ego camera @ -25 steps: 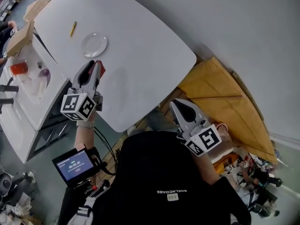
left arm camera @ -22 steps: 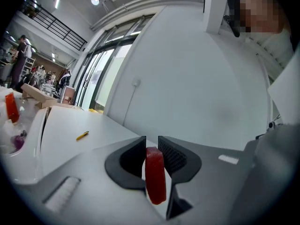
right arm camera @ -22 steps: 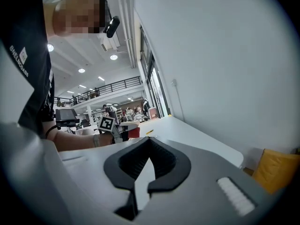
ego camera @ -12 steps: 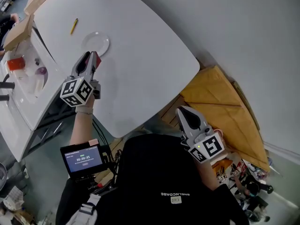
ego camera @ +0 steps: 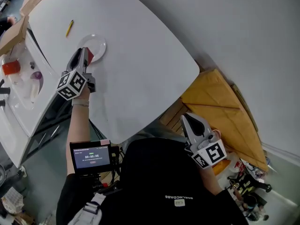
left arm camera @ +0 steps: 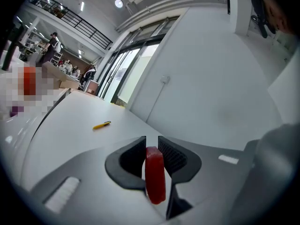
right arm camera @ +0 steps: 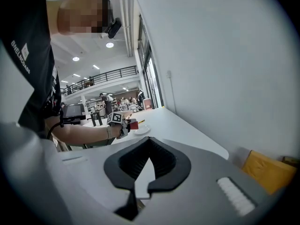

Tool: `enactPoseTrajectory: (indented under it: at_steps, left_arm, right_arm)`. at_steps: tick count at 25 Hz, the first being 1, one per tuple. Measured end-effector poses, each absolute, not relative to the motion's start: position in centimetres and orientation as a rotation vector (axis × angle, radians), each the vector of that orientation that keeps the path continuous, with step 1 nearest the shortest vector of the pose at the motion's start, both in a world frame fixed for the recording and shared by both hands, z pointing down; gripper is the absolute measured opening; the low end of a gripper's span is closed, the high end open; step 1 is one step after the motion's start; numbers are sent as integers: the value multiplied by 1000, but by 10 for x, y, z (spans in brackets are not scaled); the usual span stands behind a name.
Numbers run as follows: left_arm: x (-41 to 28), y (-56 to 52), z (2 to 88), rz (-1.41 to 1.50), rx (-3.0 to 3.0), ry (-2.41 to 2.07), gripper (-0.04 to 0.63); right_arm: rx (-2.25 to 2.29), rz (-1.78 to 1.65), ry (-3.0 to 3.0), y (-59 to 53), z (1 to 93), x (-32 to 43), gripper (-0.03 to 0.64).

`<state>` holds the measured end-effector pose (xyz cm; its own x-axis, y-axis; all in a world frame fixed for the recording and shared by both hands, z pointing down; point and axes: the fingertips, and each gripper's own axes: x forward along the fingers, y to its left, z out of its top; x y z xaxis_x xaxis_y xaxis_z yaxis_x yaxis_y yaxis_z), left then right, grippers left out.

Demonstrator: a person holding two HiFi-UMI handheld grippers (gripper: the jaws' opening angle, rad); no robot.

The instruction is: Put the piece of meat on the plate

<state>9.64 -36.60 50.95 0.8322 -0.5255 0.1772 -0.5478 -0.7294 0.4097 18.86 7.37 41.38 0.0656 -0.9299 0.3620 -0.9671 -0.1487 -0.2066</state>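
Meat piece [ego camera: 89,56], a glossy red slab, sits at the near rim of the round white plate [ego camera: 96,43] toward the table's [ego camera: 140,55] far-left corner, carried by the nearer left gripper [ego camera: 83,55]. The right gripper [ego camera: 188,118] hangs off the near edge. Left gripper view: ribbed black pads clamp the slab's flat faces, long axis upright. Right gripper view: jaws together, empty.

The head camera looked steeply down, plate [ego camera: 96,43] at ten o'clock. The right gripper view shared it distantly; the left skimmed the surface [left arm camera: 70,125].
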Motion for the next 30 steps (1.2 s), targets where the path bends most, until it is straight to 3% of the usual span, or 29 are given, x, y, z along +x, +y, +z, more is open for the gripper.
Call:
enactPoseTrajectory:
  at_steps: [30]
  left_arm:
    - [115,-401,558,167,2505,-885,128]
  right_arm:
    - [2221,662,-1949,75,422,197,5]
